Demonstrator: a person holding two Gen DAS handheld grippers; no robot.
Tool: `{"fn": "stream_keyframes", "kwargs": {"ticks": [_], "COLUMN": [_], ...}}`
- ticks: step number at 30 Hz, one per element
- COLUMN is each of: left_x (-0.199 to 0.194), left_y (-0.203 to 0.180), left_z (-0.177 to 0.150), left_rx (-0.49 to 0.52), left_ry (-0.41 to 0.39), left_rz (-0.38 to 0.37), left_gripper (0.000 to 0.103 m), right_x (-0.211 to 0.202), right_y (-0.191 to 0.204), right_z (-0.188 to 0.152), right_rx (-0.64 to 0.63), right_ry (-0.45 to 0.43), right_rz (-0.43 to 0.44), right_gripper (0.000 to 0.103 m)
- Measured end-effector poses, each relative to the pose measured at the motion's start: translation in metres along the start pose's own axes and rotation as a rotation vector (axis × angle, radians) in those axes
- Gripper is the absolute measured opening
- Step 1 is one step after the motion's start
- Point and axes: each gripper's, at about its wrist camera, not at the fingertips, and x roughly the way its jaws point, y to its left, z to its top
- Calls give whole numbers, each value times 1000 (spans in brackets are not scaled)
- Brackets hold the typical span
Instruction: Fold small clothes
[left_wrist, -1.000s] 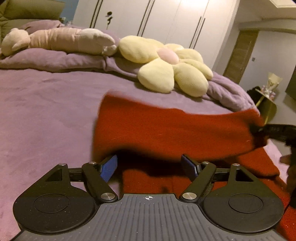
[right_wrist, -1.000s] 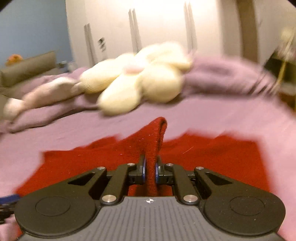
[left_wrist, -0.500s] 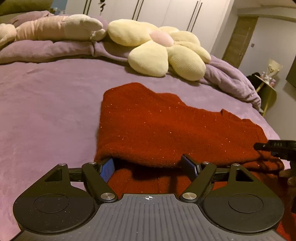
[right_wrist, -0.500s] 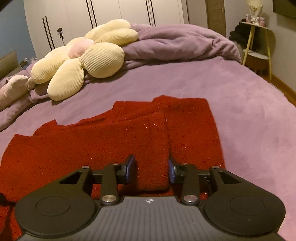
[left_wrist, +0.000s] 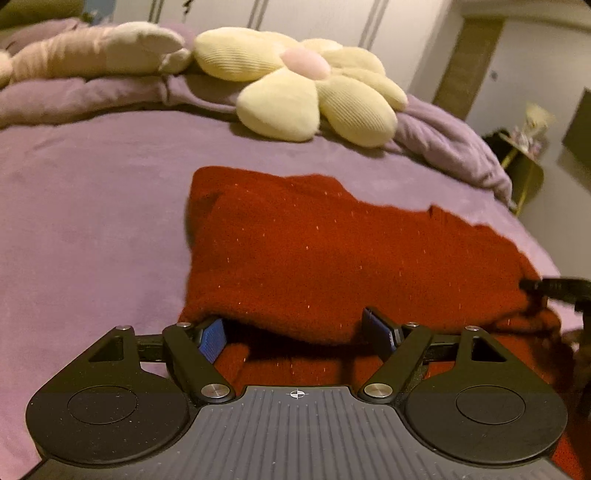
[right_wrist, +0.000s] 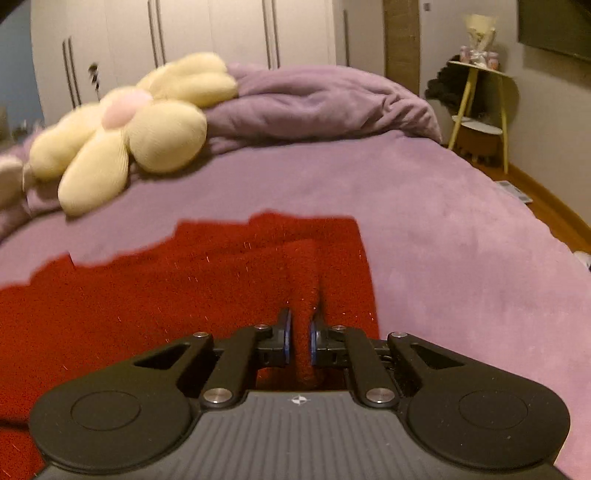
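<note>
Left wrist view shows your left hand-held gripper (left_wrist: 301, 334) spread wide over the near folded edge of the dark red knitted garment (left_wrist: 332, 258), which lies flat on the purple plush bedspread (left_wrist: 92, 221). The fold's lip sits between the blue pads (left_wrist: 211, 339) without being pressed by them. Beyond the garment, a pale yellow flower-shaped cushion (left_wrist: 295, 96) rests against the bunched purple duvet (left_wrist: 454, 144), beside a long pink plush toy (left_wrist: 99, 50).

On the right wrist view, your right hand-held gripper (right_wrist: 300, 341) has just closed and is pinching a raised ridge of the red knit (right_wrist: 303, 280) near the garment's right edge. Its dark tip reaches in at the far right of the left wrist view.
</note>
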Motion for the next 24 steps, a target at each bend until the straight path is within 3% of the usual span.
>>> {"fn": "stream_keyframes", "kwargs": {"ticks": [7, 10, 13, 15, 17, 19, 24], "left_x": [-25, -34, -40, -44, -43, -39, -13], "left_y": [7, 11, 21, 34, 38, 30, -2], "left_z": [7, 8, 9, 11, 14, 17, 22], "left_rx": [-28, -22, -3, -64, -97, -68, -9], "left_ry": [17, 1, -36, -41, -33, -33, -27], "left_rz": [-65, -54, 86, 76, 63, 62, 47], "left_gripper": [82, 83, 86, 86, 86, 86, 86], "right_x": [0, 7, 8, -1, -15, -32, -54], "right_y": [15, 13, 5, 0, -4, -4, 26], "right_z": [5, 5, 8, 9, 6, 2, -13], "right_rx": [-149, -155, -124, -88, -66, -35, -93], "right_ry": [-77, -67, -53, -54, -80, -113, -133], "right_rz": [-121, -122, -88, -82, -80, -67, 123], "right_gripper": [8, 8, 9, 22, 22, 22, 22]}}
